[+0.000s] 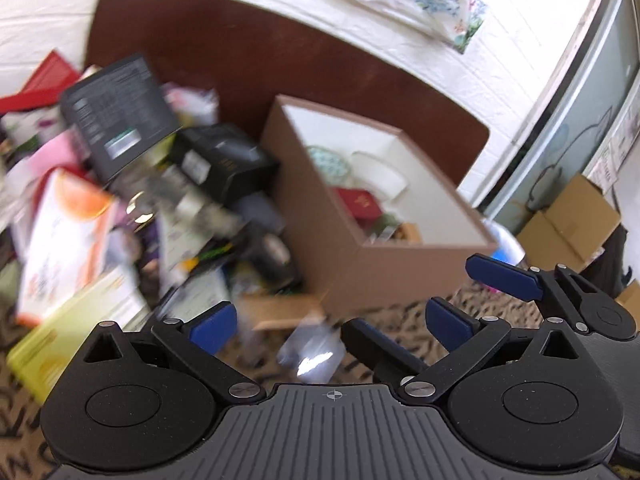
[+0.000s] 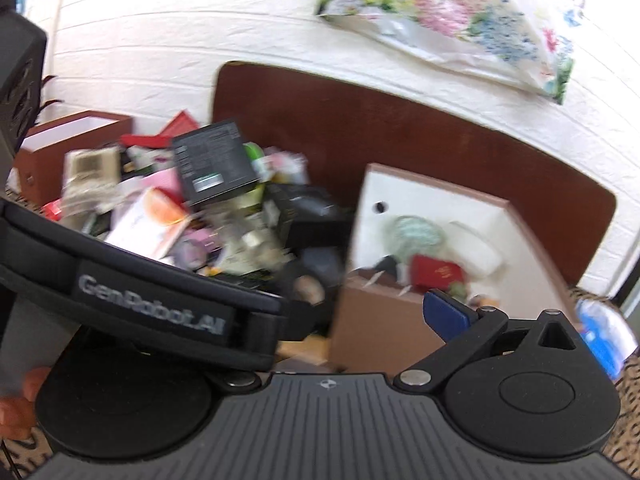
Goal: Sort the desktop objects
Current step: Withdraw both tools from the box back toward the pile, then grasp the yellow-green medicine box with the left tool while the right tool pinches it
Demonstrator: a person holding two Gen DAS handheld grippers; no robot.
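A heap of mixed boxes and packets (image 1: 132, 200) lies left of an open brown box (image 1: 384, 264) with a white inside; the box holds a red case (image 1: 360, 202) and other small things. My left gripper (image 1: 332, 320) is open, low in front of the box and heap, with a clear plastic packet (image 1: 312, 352) lying between its blue pads (image 1: 212, 326). My right gripper (image 1: 500, 280) shows at the right of that view. In the right wrist view the heap (image 2: 200, 208) and the box (image 2: 400, 320) show again; my right gripper (image 2: 360, 316) looks open, its left finger hidden behind the left device (image 2: 152, 304).
A dark brown board (image 1: 280, 64) stands against the white wall behind the table. A second brown box (image 2: 64, 140) sits far left. Cardboard cartons (image 1: 572, 224) stand on the floor at the right. A leopard-print cloth (image 1: 400, 320) covers the table.
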